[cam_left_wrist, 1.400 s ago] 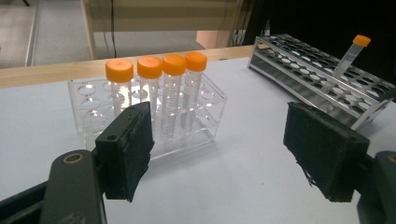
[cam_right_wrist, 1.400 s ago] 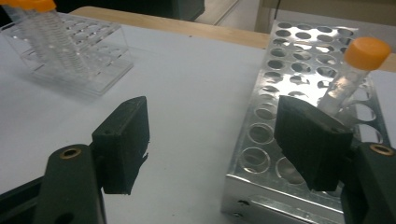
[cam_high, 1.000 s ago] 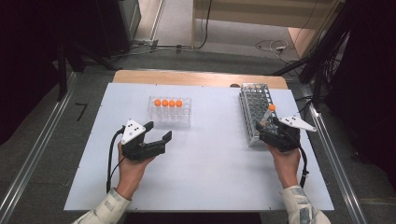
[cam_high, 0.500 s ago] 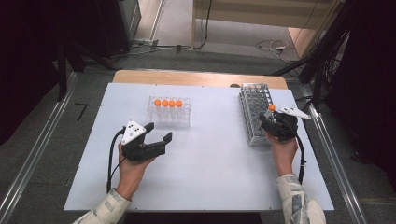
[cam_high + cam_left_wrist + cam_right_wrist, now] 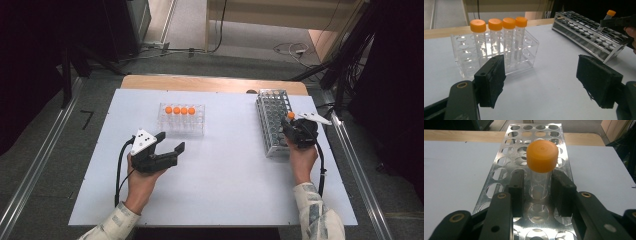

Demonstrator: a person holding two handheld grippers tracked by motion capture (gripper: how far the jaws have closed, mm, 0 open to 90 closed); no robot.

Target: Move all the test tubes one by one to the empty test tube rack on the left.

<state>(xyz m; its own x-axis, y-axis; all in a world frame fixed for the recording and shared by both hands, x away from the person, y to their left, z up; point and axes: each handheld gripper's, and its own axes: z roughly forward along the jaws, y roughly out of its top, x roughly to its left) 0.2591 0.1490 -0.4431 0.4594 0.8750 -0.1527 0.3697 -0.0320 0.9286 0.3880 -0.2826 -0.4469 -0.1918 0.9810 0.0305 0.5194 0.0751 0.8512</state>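
The right tool [image 5: 537,192] is being closed on an orange-capped tube [image 5: 539,173]; its jaws have just been closing, and in the right gripper view the pads [image 5: 517,188] are seen flanking the clear barrel just below the cap, touching it or very nearly so. The grip is being taken low under the cap, judged so that the cap shoulder cannot slip down through the pads. The tube is being held upright in a hole of the metal rack [image 5: 499,173], toward the rack's near end, so a straight upward pull is judged to be called for.

In the high view the right tool [image 5: 299,131] is being kept at about 3 o'clock on the white surface [image 5: 225,190], at the right flank of the metal rack [image 5: 272,120].

The left tool [image 5: 167,150] is being held released, jaws wide apart with nothing between them, at about 8 o'clock on the surface. It is being pointed toward the clear plastic rack [image 5: 529,47], where four capped tubes [image 5: 495,37] are being stored in the back row. That rack is judged the likely destination; the left tool is presumably being kept ready to steady it.
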